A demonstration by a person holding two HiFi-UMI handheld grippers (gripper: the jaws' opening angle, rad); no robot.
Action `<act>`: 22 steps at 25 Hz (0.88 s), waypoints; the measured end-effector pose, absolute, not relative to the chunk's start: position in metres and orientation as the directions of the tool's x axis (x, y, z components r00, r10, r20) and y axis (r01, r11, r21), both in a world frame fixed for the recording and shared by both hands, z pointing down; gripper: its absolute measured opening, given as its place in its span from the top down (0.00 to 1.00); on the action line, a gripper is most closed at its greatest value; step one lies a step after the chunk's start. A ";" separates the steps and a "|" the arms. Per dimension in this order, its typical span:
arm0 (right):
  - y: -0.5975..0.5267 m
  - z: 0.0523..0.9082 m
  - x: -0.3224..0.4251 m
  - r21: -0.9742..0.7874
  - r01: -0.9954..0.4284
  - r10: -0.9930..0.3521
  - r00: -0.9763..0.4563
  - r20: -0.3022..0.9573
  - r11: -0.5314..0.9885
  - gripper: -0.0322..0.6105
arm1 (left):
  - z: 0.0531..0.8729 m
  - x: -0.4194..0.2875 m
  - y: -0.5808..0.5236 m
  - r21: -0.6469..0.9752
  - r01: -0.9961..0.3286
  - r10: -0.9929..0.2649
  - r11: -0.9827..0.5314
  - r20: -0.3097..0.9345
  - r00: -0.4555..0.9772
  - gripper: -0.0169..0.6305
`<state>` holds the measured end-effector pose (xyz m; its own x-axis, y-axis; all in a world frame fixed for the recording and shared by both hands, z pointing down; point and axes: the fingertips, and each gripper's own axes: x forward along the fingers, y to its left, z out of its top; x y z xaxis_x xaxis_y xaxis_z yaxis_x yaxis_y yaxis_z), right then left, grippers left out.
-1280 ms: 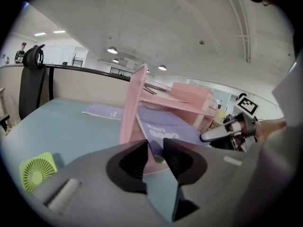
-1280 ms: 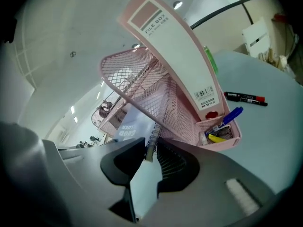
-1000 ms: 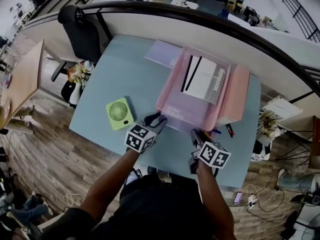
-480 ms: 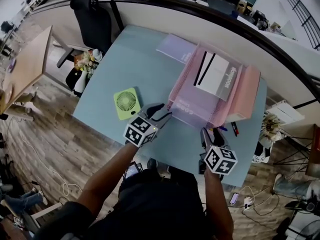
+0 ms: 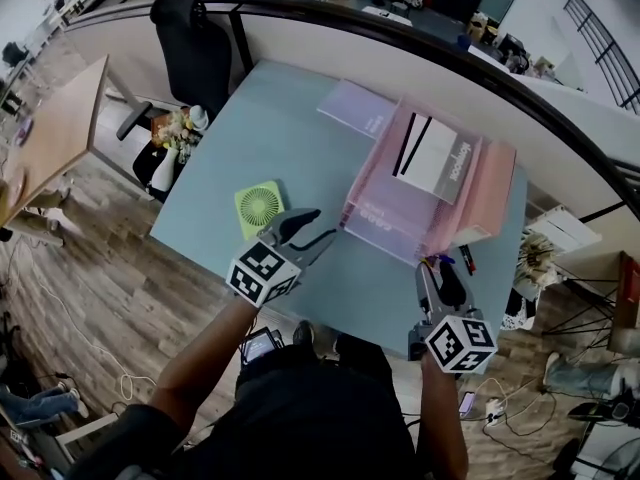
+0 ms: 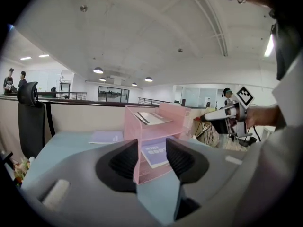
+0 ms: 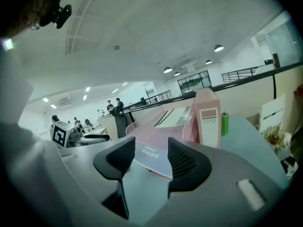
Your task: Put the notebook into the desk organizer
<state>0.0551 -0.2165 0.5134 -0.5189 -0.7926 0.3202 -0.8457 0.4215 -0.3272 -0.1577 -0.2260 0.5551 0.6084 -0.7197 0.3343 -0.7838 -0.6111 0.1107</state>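
Note:
The pink mesh desk organizer (image 5: 372, 168) stands at the back right of the blue table. A lilac notebook (image 5: 384, 222) printed "GOOD LUCK" lies in its lower tray and juts out at the front. It also shows in the left gripper view (image 6: 154, 152) and the right gripper view (image 7: 150, 159). A white and grey notebook (image 5: 433, 157) lies on the top tray. My left gripper (image 5: 312, 228) hangs just left of the organizer's front; its jaws have just been opening, with nothing between them. My right gripper (image 5: 438, 273), nearer me, has also just opened and is empty.
A second lilac notebook (image 5: 358, 106) lies flat behind the organizer. A green desk fan (image 5: 260, 208) sits left of my left gripper. A pink box (image 5: 487, 190) stands against the organizer's right side. Pens (image 5: 446, 260) lie by my right gripper. A green can (image 7: 224, 123) is at the far edge.
Both grippers have drawn back from the organizer's front toward me and risen. Their jaws stand wider than before. The lilac notebook stays in the lower tray.

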 end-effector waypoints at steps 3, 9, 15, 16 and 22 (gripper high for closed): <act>-0.205 0.485 0.044 -0.286 -0.826 -0.781 -0.557 0.284 0.485 0.62 | 0.535 -0.166 -0.214 0.089 -0.780 -0.728 -0.619 0.308 0.612 0.67; -0.179 0.429 0.025 -0.186 -0.796 -0.765 -0.605 0.220 0.576 0.62 | 0.501 -0.185 -0.185 0.051 -0.781 -0.746 -0.623 0.260 0.613 0.67; -0.154 0.405 0.021 -0.106 -0.796 -0.766 -0.603 0.223 0.596 0.71 | 0.474 -0.203 -0.155 0.017 -0.788 -0.767 -0.615 0.219 0.603 0.67; -0.151 0.402 0.022 -0.098 -0.800 -0.770 -0.598 0.222 0.592 0.72 | 0.471 -0.205 -0.152 0.013 -0.789 -0.770 -0.614 0.213 0.602 0.67; -0.143 0.394 0.024 -0.085 -0.818 -0.793 -0.574 0.206 0.570 0.73 | 0.461 -0.214 -0.135 0.011 -0.796 -0.780 -0.605 0.193 0.595 0.67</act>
